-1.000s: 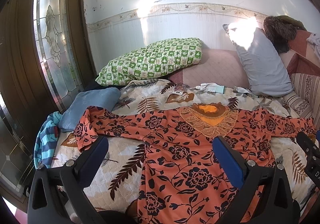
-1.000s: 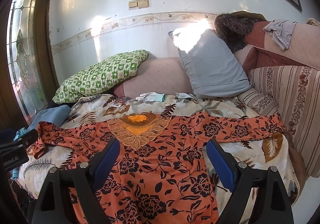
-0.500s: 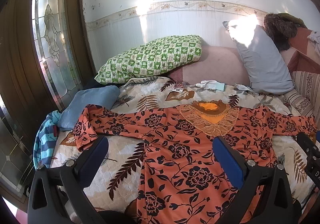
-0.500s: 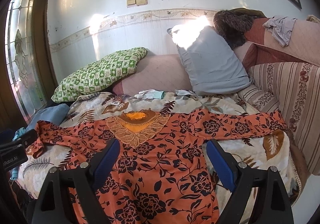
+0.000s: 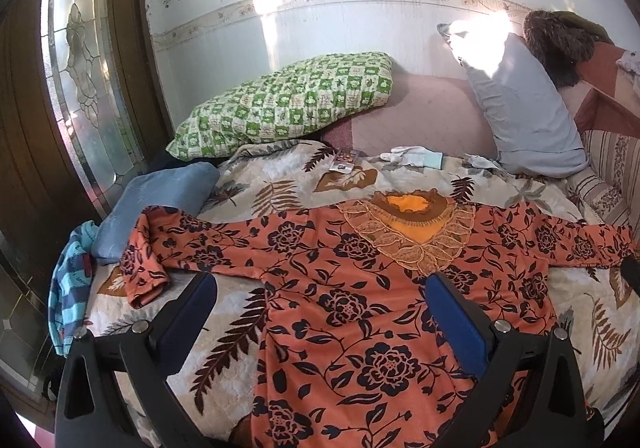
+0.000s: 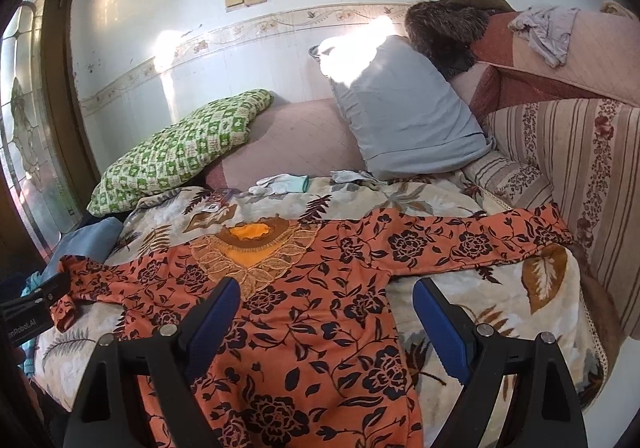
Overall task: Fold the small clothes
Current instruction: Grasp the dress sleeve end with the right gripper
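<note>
An orange dress with black flowers (image 5: 352,288) (image 6: 304,312) lies flat on the bed, front up, both sleeves spread sideways. Its neckline has an embroidered yoke (image 5: 412,224) (image 6: 252,248). The left sleeve's cuff (image 5: 140,268) is curled over near the bed's left edge. My left gripper (image 5: 320,296) hovers open above the left half of the dress, holding nothing. My right gripper (image 6: 326,294) hovers open above the right half, near the right sleeve (image 6: 480,244), also holding nothing.
A leaf-print bedspread (image 5: 240,328) covers the bed. A green checked pillow (image 5: 288,104) and a grey pillow (image 5: 520,108) lean at the back. Folded blue cloth (image 5: 160,196) and a striped garment (image 5: 68,284) lie at left. Gloves (image 5: 416,158) lie beyond the dress. A striped cushion (image 6: 580,176) borders the right.
Both grippers have tipped slightly downward and a little closer to the dress. The dress lies as before, and both stay open.
</note>
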Tool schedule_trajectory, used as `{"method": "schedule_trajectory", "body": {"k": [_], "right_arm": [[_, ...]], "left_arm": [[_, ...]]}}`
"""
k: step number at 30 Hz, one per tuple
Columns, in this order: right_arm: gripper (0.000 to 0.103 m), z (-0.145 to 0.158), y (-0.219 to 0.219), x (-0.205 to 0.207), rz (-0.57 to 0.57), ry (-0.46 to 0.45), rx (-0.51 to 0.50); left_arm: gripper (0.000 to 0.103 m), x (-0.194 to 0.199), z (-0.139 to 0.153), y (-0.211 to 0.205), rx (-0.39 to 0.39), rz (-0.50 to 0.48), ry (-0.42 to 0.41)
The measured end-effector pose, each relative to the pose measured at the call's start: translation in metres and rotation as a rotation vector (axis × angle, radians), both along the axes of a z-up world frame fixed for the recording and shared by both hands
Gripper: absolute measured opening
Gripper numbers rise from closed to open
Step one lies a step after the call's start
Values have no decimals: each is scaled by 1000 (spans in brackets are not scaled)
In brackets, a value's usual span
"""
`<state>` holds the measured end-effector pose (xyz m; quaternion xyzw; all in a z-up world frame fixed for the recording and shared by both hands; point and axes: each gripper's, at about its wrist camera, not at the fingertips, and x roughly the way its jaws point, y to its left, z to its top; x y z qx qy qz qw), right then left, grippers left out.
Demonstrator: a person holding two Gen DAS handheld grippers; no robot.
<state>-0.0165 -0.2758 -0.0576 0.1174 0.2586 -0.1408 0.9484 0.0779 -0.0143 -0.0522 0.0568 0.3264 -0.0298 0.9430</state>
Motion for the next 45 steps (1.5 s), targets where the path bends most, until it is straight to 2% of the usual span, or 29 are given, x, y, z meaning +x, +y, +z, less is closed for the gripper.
{"method": "schedule_trajectory", "body": {"k": [3, 6, 10, 12, 15, 18, 21, 23, 26, 29, 32, 33, 34, 36, 39, 41, 43, 45], "right_arm": [[90, -11, -53, -2, -100, 14, 40], [90, -31, -126, -6, -202, 31, 130], [90, -65, -236, -10, -312, 23, 311], [90, -85, -285, -4, -362, 47, 416], [90, -110, -343, 6, -406, 20, 572], [89, -131, -379, 14, -464, -1, 673], [82, -149, -405, 17, -555, -51, 767], [79, -155, -416, 18, -585, -111, 811], [79, -151, -422, 29, -621, -118, 771], [73, -151, -429, 37, -658, -126, 757], [54, -157, -433, 41, -698, -76, 743], [39, -159, -431, 40, -713, -56, 734], [31, -162, -429, 36, -719, -50, 748], [30, -163, -422, 27, -693, -79, 795], [30, -159, -419, 18, -631, -132, 788], [31, -163, -422, 21, -596, -132, 844], [31, -165, -426, 22, -629, -147, 862], [31, -166, -428, 25, -617, -183, 861]], "left_arm": [[103, 37, -22, -13, -15, -19, 77], [103, 75, -47, -29, -14, -11, 128], [103, 117, -77, -50, -5, 1, 168], [103, 131, -90, -59, 0, 1, 176], [103, 140, -108, -66, 6, -4, 168], [103, 148, -126, -71, 41, -40, 186], [103, 153, -132, -74, 77, -65, 178], [103, 155, -131, -72, 71, -67, 164], [103, 156, -129, -67, 55, -63, 147], [103, 160, -133, -63, 62, -49, 155], [103, 163, -137, -58, 63, -37, 176], [103, 163, -137, -57, 60, -35, 179], [103, 163, -136, -56, 56, -33, 178], [103, 162, -133, -53, 45, -30, 167], [103, 159, -132, -53, 41, -35, 167], [103, 157, -132, -53, 48, -41, 164], [103, 156, -132, -53, 55, -41, 158], [103, 158, -130, -50, 49, -32, 155]]}}
